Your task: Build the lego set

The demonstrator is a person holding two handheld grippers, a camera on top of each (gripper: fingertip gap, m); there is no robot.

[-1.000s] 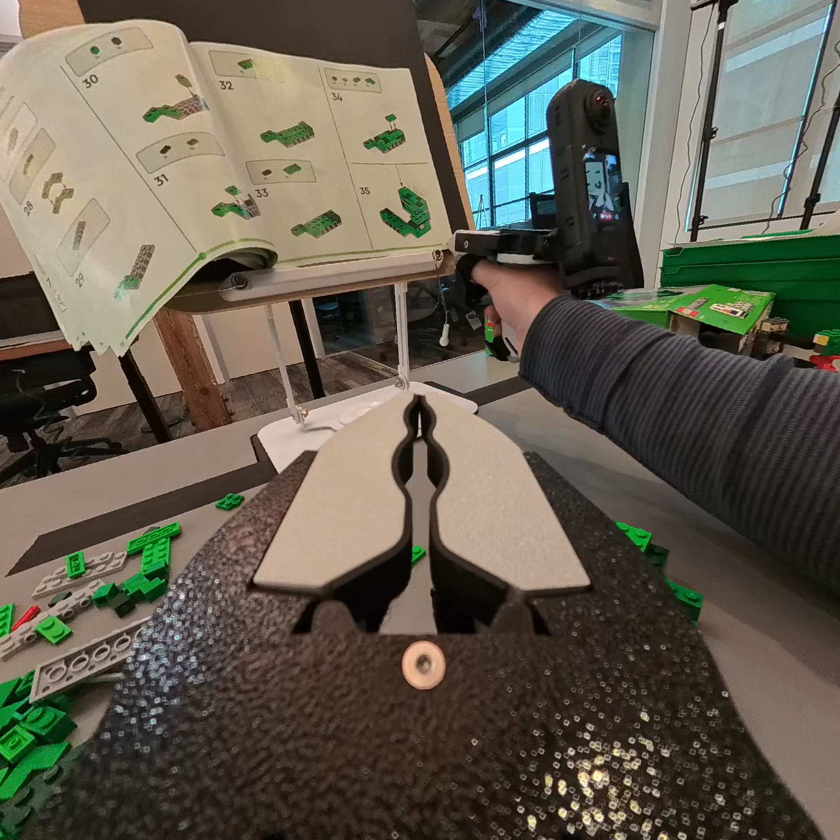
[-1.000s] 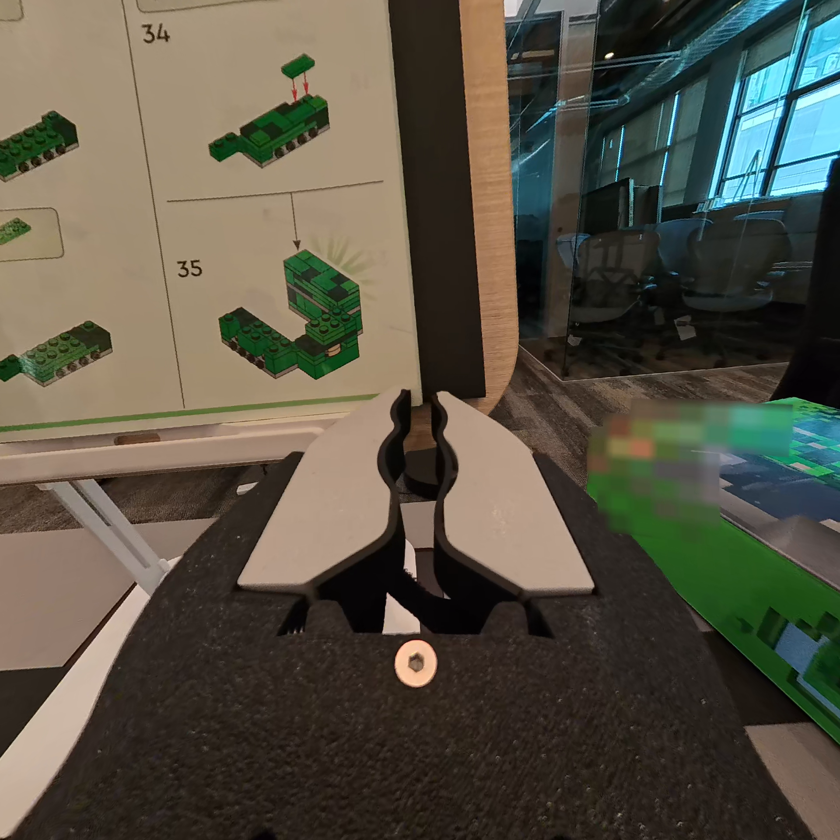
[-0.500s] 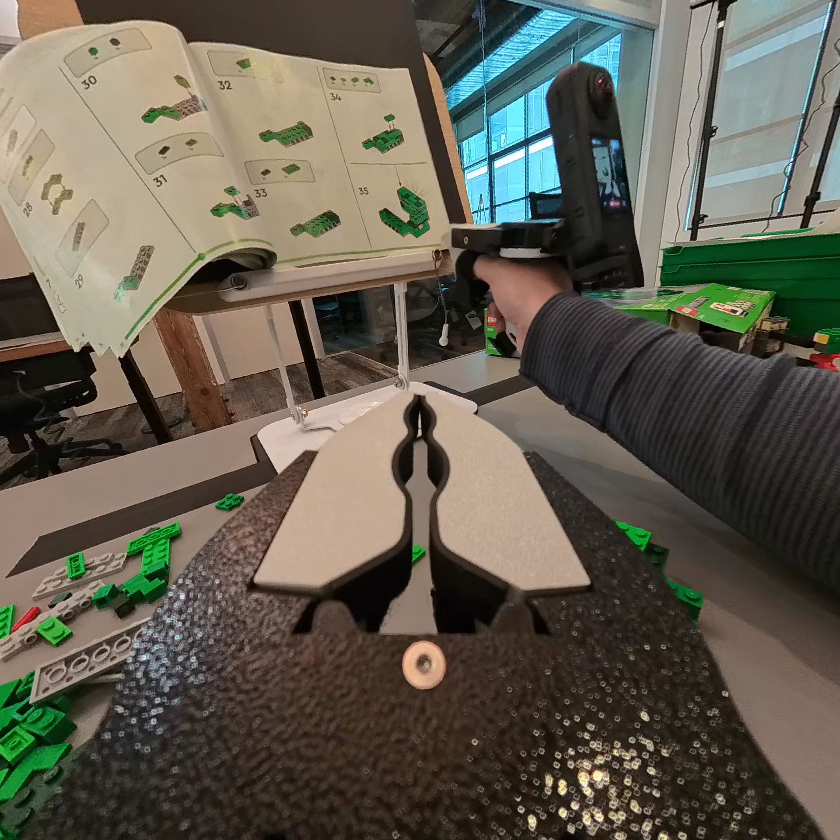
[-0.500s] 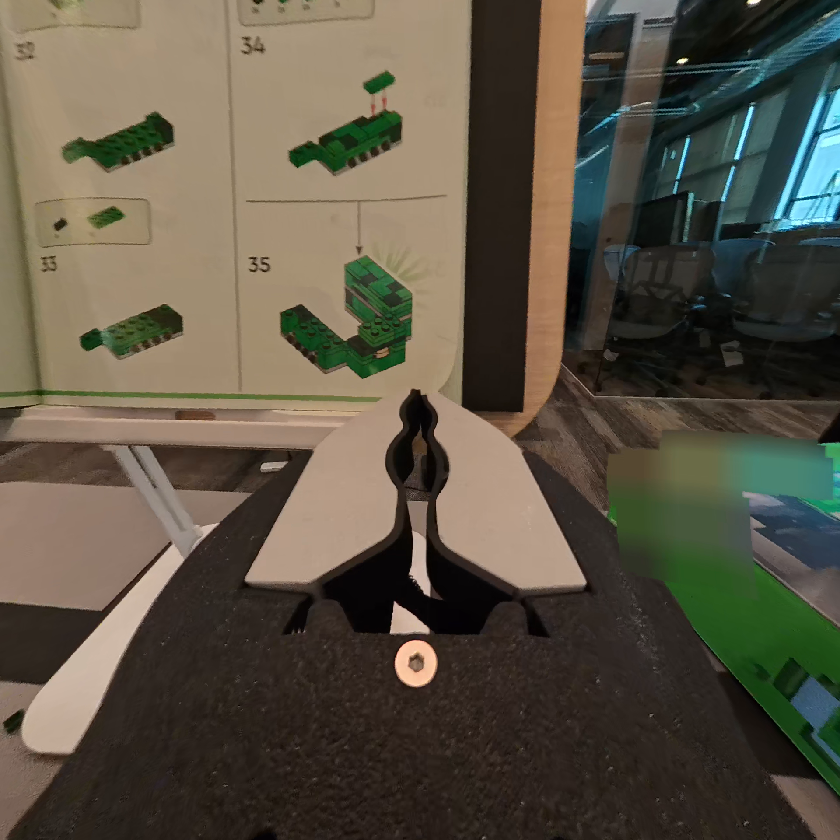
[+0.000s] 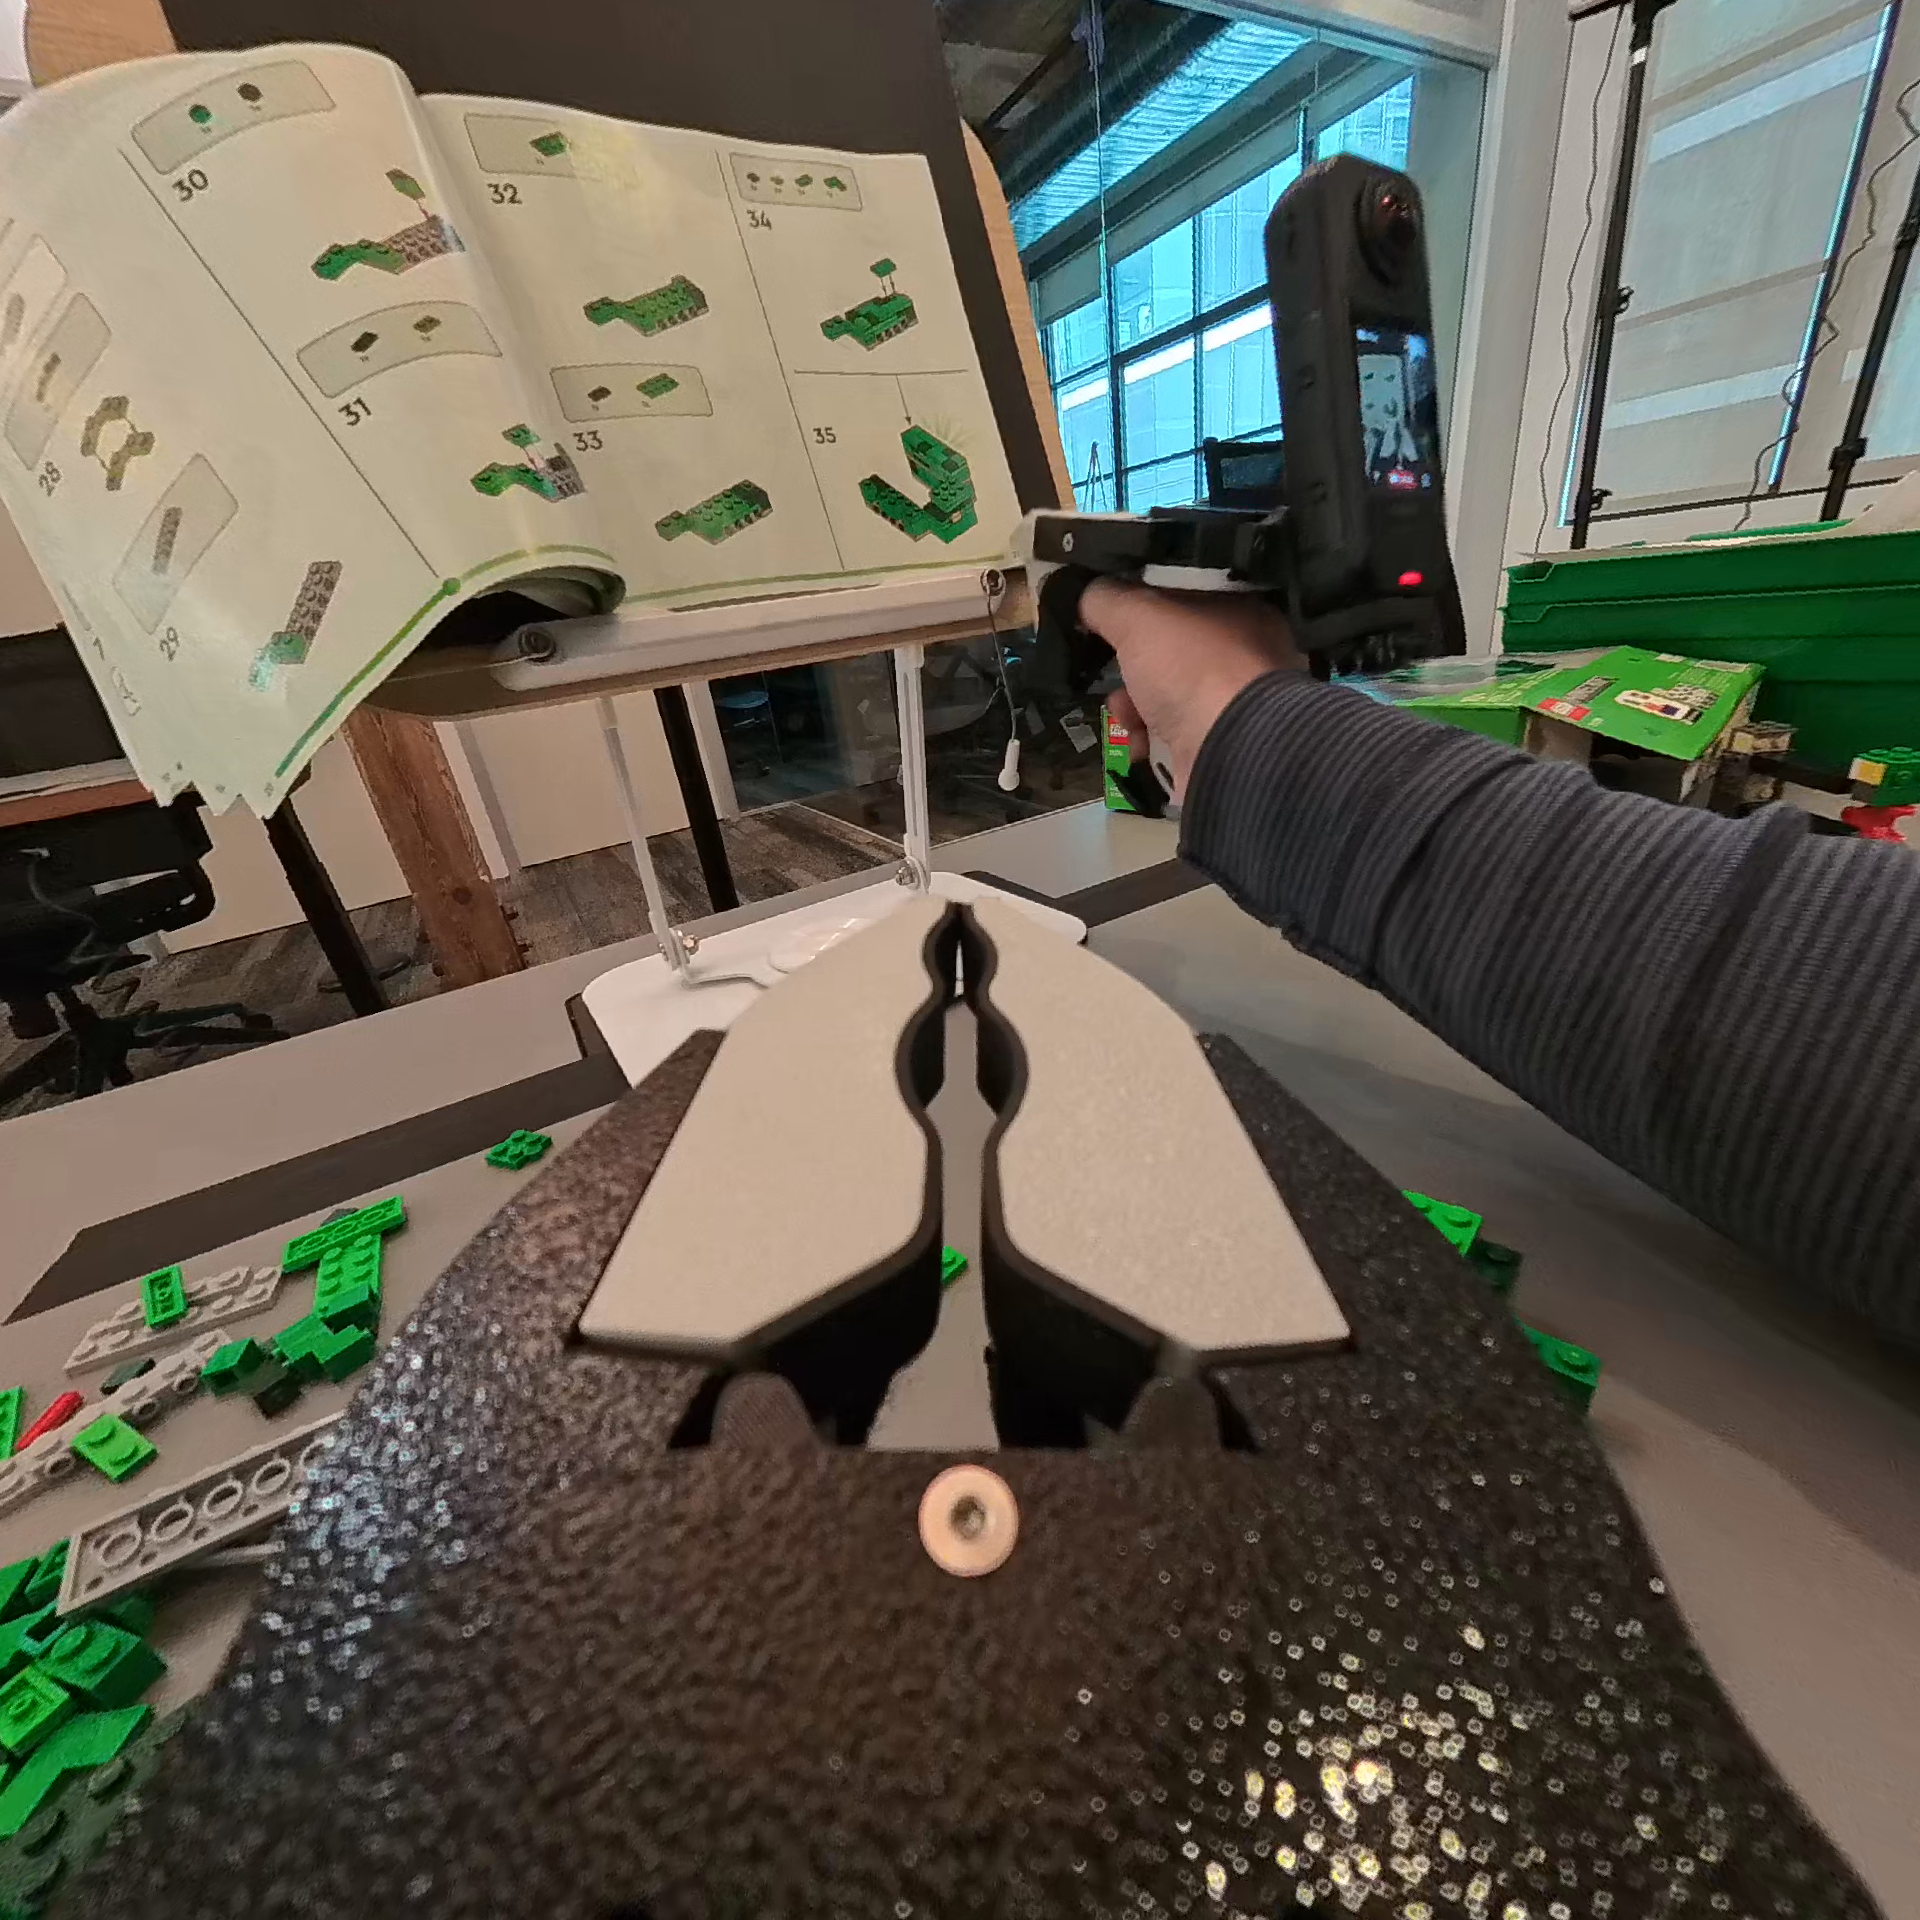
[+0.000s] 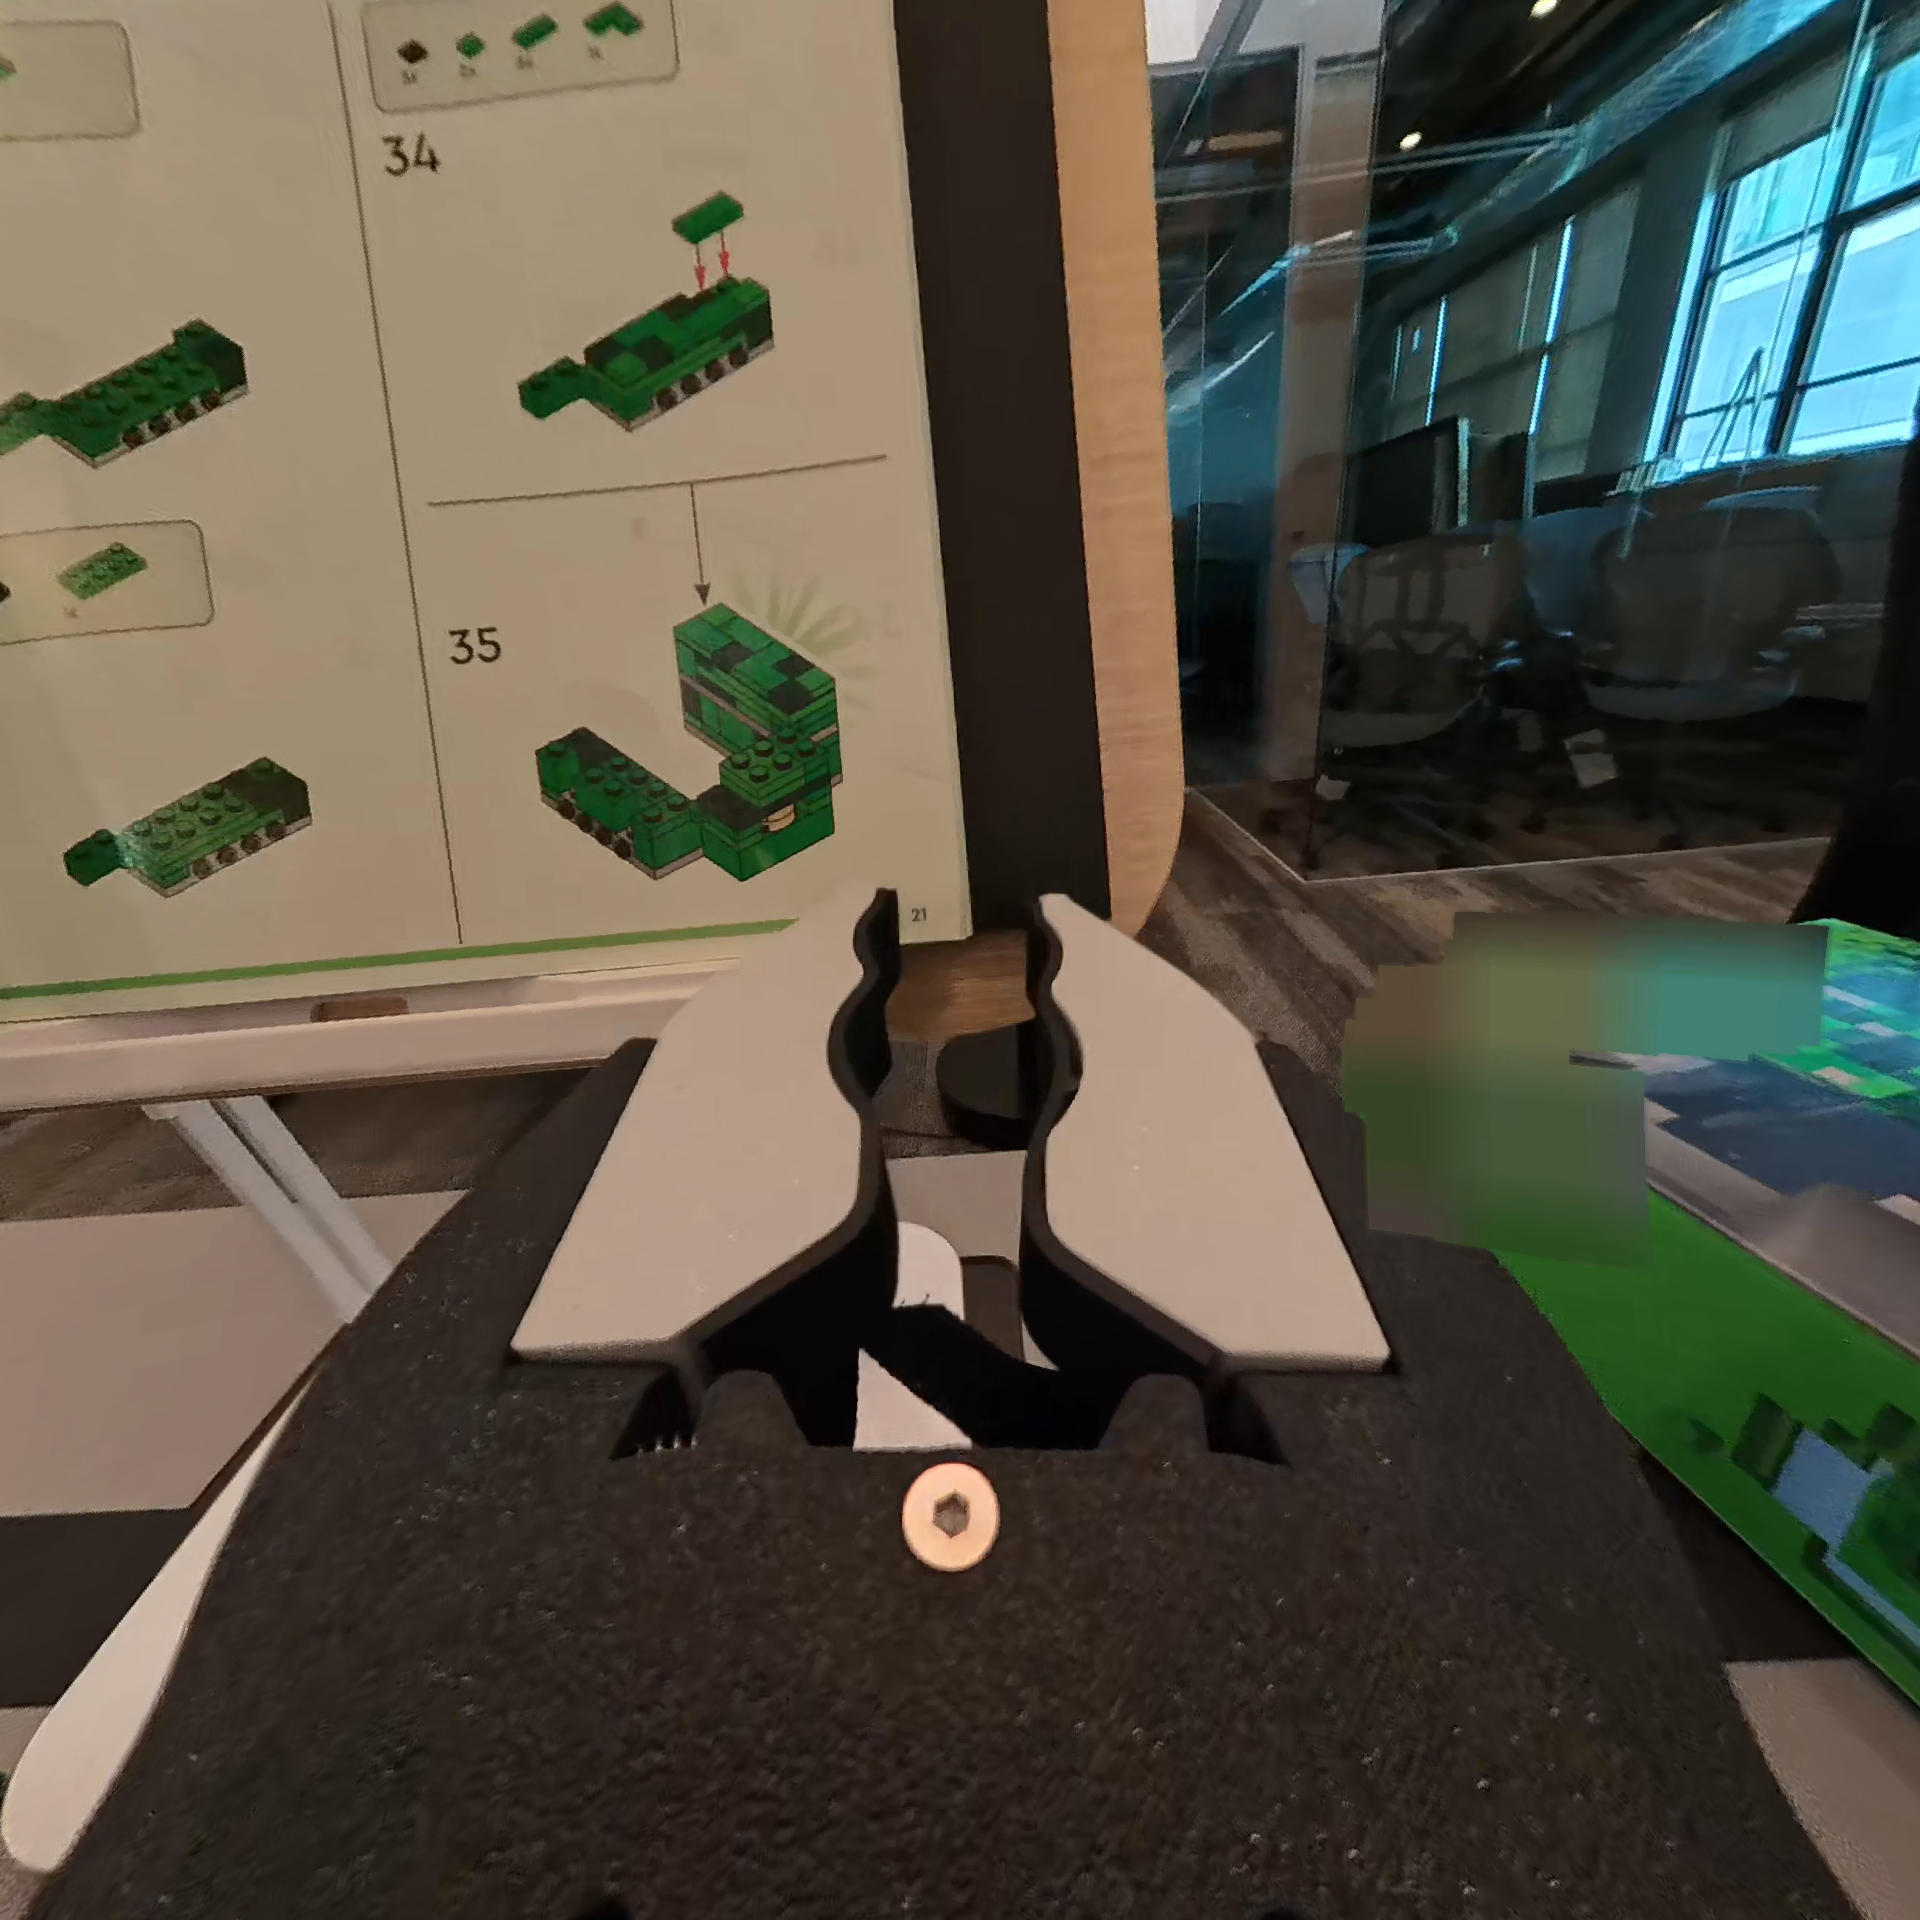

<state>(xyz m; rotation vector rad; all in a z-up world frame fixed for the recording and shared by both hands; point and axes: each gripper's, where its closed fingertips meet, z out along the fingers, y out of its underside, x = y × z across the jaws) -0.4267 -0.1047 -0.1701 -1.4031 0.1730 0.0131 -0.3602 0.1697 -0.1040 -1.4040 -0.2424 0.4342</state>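
My left gripper [image 5: 961, 920] hangs low over the grey table [image 5: 260, 1101], tips nearly touching, nothing between them; loose green and grey lego plates and bricks [image 5: 208, 1351] lie scattered on the table to its left. My right gripper [image 6: 961, 925] is raised w/ its jaws apart and empty, tips just in front of the lower right corner of the open pale-green instruction booklet [image 6: 644, 499], which is propped on a white stand [image 5: 727, 634]. A green cardboard box [image 6: 1714, 1351] lies on the right
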